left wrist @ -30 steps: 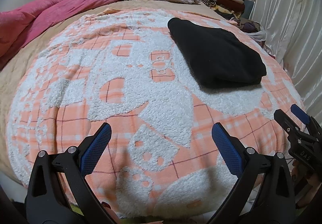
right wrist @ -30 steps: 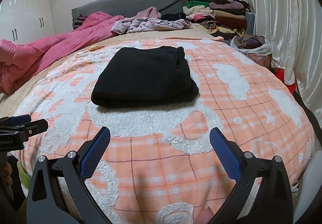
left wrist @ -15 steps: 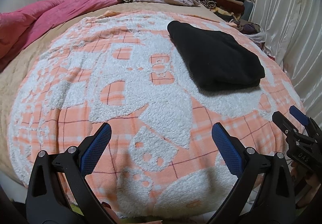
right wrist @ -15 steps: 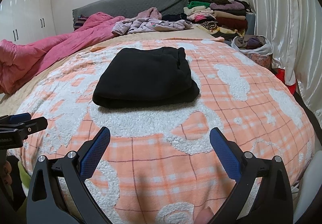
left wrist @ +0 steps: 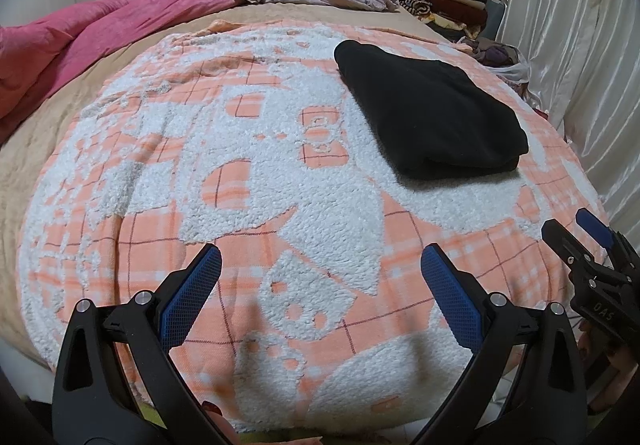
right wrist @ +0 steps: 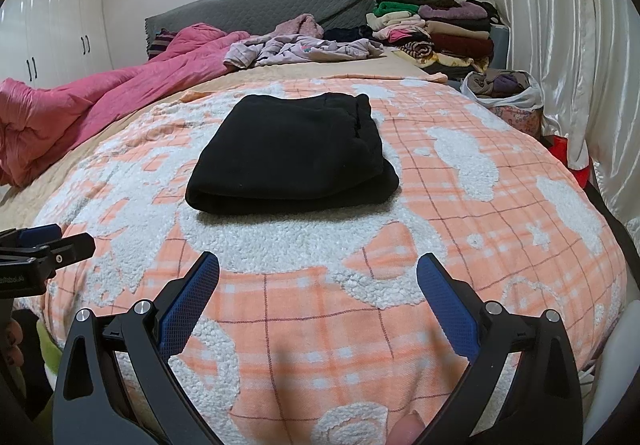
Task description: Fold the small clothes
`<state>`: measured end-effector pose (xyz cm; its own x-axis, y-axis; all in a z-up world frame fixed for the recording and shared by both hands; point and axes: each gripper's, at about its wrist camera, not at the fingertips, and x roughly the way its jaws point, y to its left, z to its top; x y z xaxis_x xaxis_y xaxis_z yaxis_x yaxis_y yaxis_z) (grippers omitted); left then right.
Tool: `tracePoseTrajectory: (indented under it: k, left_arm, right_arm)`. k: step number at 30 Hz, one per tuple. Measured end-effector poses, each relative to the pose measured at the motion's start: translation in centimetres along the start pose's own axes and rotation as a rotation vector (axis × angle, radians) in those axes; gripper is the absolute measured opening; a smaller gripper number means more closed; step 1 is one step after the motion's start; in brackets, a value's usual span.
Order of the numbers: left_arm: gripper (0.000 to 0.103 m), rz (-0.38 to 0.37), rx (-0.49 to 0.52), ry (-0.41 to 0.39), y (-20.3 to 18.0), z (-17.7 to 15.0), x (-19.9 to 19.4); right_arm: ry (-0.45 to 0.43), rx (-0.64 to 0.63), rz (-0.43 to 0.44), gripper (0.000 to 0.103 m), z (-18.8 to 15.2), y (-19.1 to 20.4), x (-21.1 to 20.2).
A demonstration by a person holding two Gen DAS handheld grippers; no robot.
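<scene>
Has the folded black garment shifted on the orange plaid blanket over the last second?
No. The folded black garment lies on the same white fleece patch of the orange plaid blanket; slight frame drift comes from the cameras.

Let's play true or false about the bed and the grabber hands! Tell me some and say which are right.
1. The black garment lies folded on the blanket. True.
2. The right gripper is squeezing the garment. False: it is open and holds nothing.
3. The left gripper is open. True.
4. The quilt on the bed is green. False: it is pink.
</scene>
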<state>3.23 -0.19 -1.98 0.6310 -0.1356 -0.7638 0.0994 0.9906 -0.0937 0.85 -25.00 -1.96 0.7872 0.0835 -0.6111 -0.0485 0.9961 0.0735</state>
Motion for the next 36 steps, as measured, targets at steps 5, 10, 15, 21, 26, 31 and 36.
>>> tracePoseTrajectory:
  k: [5, 10, 15, 21, 26, 31, 36]
  left_arm:
    - [0.093, 0.004, 0.002, 0.006, 0.2, 0.0, 0.1]
    - [0.093, 0.005, 0.001, 0.007, 0.1, 0.0, 0.1]
    - [0.093, 0.007, 0.005, 0.009, 0.0, 0.0, 0.2]
    - [0.093, 0.022, 0.022, 0.007, -0.5, 0.0, 0.2]
    - [0.093, 0.03, 0.027, 0.017, -0.5, 0.0, 0.4]
    - [0.093, 0.025, 0.028, 0.022, -0.5, -0.1, 0.5]
    - [0.093, 0.005, 0.015, 0.03, -0.1, -0.1, 0.7]
  right_arm:
    - [0.002, -0.003, 0.001, 0.099, 0.1, 0.3, 0.0]
    - [0.0, -0.005, 0.0, 0.099, 0.1, 0.2, 0.0]
    - [0.001, -0.005, 0.001, 0.099, 0.1, 0.3, 0.1]
    - [0.001, -0.002, -0.006, 0.099, 0.1, 0.3, 0.1]
    - [0.002, 0.007, -0.015, 0.099, 0.1, -0.2, 0.2]
    - [0.003, 0.016, -0.032, 0.099, -0.1, -0.8, 0.3]
    - [-0.002, 0.036, -0.084, 0.099, -0.3, -1.9, 0.0]
